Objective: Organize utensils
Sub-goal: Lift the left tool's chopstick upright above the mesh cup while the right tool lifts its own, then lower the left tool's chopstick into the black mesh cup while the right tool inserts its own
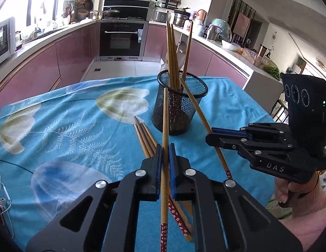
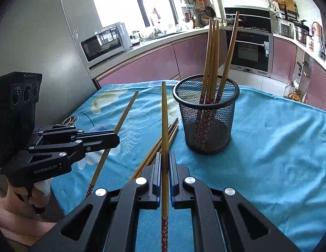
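A black mesh cup (image 1: 181, 107) (image 2: 206, 115) stands upright on the blue flowered cloth (image 1: 68, 130) with several wooden chopsticks (image 1: 172, 52) (image 2: 213, 52) leaning in it. My left gripper (image 1: 165, 147) (image 2: 115, 138) is shut on one chopstick (image 1: 166, 115) (image 2: 127, 113), lifted off the cloth, tip toward the cup. My right gripper (image 2: 165, 154) (image 1: 211, 135) is shut on another chopstick (image 2: 164, 115) (image 1: 220, 159), also raised, its tip near the cup's rim. A few loose chopsticks (image 1: 145, 138) (image 2: 163, 142) lie on the cloth below both grippers, in front of the cup.
White earphones and a cable (image 1: 2, 199) lie at the cloth's left edge. The table drops off behind the cup to a tiled floor, with pink cabinets, an oven (image 1: 123, 40) and a microwave (image 2: 104, 44) around. A hand (image 1: 289, 193) holds the right gripper.
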The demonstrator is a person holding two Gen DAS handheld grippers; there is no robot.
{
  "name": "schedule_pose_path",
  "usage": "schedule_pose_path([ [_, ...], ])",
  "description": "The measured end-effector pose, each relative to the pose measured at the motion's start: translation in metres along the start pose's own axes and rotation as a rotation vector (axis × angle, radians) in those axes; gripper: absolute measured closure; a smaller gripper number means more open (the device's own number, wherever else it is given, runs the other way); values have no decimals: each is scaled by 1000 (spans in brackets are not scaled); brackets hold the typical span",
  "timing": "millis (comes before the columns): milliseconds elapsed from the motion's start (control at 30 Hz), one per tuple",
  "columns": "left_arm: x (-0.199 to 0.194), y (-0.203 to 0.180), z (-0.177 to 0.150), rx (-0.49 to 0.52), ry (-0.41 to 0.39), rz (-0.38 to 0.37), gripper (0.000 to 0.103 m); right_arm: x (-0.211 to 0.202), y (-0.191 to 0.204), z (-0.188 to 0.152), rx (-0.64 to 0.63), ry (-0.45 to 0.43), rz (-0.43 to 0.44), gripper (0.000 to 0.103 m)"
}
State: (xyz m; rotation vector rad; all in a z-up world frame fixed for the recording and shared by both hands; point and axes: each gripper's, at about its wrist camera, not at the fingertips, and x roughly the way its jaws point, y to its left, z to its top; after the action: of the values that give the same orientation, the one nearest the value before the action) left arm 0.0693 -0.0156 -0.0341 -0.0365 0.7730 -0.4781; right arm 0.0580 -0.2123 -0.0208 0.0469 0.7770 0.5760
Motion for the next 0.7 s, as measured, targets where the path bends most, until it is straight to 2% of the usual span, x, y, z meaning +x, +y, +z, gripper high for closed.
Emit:
schedule_pose_path([
  [367,-39,-7,18,-1,-84,-59,96,-26,-7,14,20,-83,7,97],
  [700,-53,-11,45,1,-151,-84,96,-40,-8,34,5,-154,-2,97],
])
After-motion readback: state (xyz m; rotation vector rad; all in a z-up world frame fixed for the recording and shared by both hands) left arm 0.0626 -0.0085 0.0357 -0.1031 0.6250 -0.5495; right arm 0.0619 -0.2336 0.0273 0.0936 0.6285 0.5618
